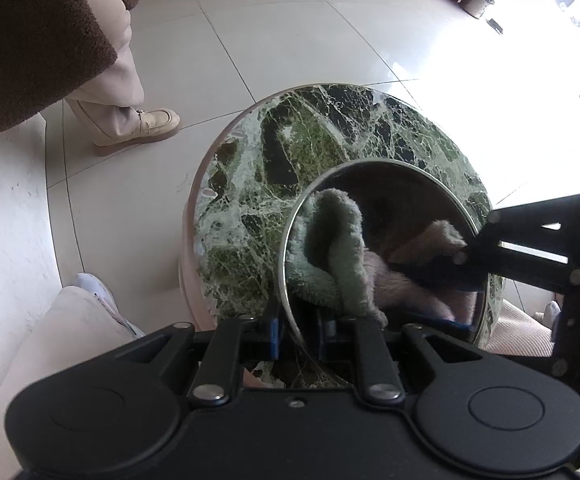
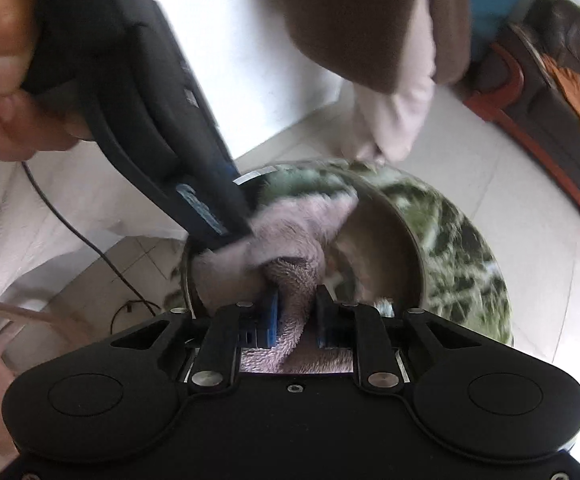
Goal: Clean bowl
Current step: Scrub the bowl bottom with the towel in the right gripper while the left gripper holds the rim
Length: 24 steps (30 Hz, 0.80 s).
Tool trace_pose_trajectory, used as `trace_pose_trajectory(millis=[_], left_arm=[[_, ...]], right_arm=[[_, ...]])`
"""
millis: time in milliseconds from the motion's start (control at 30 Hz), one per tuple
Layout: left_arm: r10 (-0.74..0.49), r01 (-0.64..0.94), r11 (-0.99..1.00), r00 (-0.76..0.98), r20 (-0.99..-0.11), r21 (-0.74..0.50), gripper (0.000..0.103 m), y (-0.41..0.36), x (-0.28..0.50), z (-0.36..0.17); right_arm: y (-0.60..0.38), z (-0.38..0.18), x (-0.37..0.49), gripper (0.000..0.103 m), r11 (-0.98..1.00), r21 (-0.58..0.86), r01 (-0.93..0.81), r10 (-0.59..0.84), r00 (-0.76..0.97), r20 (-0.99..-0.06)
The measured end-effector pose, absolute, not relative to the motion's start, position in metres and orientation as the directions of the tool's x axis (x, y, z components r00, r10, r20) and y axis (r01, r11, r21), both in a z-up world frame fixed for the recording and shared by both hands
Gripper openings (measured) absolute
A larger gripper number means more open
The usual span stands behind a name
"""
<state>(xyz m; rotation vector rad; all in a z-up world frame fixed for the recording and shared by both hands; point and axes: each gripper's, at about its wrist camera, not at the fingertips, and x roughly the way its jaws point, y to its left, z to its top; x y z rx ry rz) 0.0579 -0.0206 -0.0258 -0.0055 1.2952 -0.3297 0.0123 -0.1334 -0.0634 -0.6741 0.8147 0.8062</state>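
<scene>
Right wrist view — left tongs point(image 2: 226, 220) cross bowl point(image 2: 401, 232), blocking towel point(image 2: 290, 236)

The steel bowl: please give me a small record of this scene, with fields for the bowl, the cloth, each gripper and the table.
bowl: steel bowl, on the table, near its edge
cloth: pinkish terry cloth, inside the bowl
left gripper: jaws shut on the bowl's rim
right gripper: jaws shut on the cloth, reaching into the bowl
table: round green marble table

The cloth point(image 2: 290, 240) hides the bowl's point(image 2: 385, 240) bottom — the table point(image 2: 469, 256) is motion-blurred.
</scene>
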Motion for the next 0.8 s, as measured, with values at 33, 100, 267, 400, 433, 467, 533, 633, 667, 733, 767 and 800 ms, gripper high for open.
trace_pose_trajectory(millis=[33,100,267,400,433,467,533,633,667,733,767,800], left_arm=[[-0.241,0.240,0.953,0.232,-0.942,-0.185,0.015,-0.021,0.058,-0.026],[-0.239,0.240,0.953,0.233,-0.943,-0.182,0.015,-0.022,0.058,-0.025],[-0.247,0.236,0.953,0.234,-0.940,-0.192,0.015,-0.021,0.058,-0.026],[-0.248,0.241,0.951,0.233,-0.940,-0.192,0.015,-0.021,0.059,-0.026],[-0.247,0.243,0.951,0.233,-0.941,-0.190,0.015,-0.021,0.059,-0.026],[-0.246,0.245,0.951,0.232,-0.941,-0.188,0.015,-0.022,0.059,-0.026],[-0.244,0.249,0.951,0.231,-0.942,-0.185,0.015,-0.022,0.059,-0.026],[-0.247,0.247,0.950,0.229,-0.941,-0.190,0.015,-0.023,0.059,-0.026],[-0.248,0.244,0.951,0.231,-0.941,-0.191,0.015,-0.023,0.059,-0.026],[-0.252,0.238,0.951,0.233,-0.939,-0.196,0.015,-0.021,0.060,-0.026],[-0.256,0.234,0.951,0.232,-0.938,-0.201,0.015,-0.020,0.060,-0.027],[-0.258,0.234,0.951,0.232,-0.938,-0.203,0.015,-0.020,0.061,-0.027]], right_arm=[[-0.131,-0.063,0.015,0.018,0.521,-0.238,-0.820,0.346,0.457,-0.819],[-0.132,-0.061,0.021,0.018,0.530,-0.273,-0.803,0.331,0.492,-0.805],[-0.143,-0.063,0.012,0.018,0.512,-0.272,-0.815,0.304,0.467,-0.830],[-0.140,-0.063,0.006,0.018,0.496,-0.200,-0.845,0.340,0.401,-0.851],[-0.139,-0.062,0.007,0.018,0.493,-0.202,-0.846,0.343,0.402,-0.849],[-0.139,-0.063,0.008,0.018,0.493,-0.209,-0.845,0.338,0.407,-0.849],[-0.140,-0.063,0.011,0.018,0.492,-0.222,-0.842,0.329,0.416,-0.848],[-0.141,-0.063,0.014,0.018,0.491,-0.242,-0.837,0.315,0.430,-0.846],[-0.142,-0.064,0.015,0.018,0.491,-0.249,-0.835,0.310,0.434,-0.846],[-0.142,-0.064,0.018,0.018,0.490,-0.262,-0.831,0.301,0.444,-0.844],[-0.143,-0.064,0.019,0.018,0.489,-0.269,-0.830,0.296,0.448,-0.844],[-0.142,-0.064,0.018,0.018,0.490,-0.265,-0.831,0.295,0.444,-0.846]])
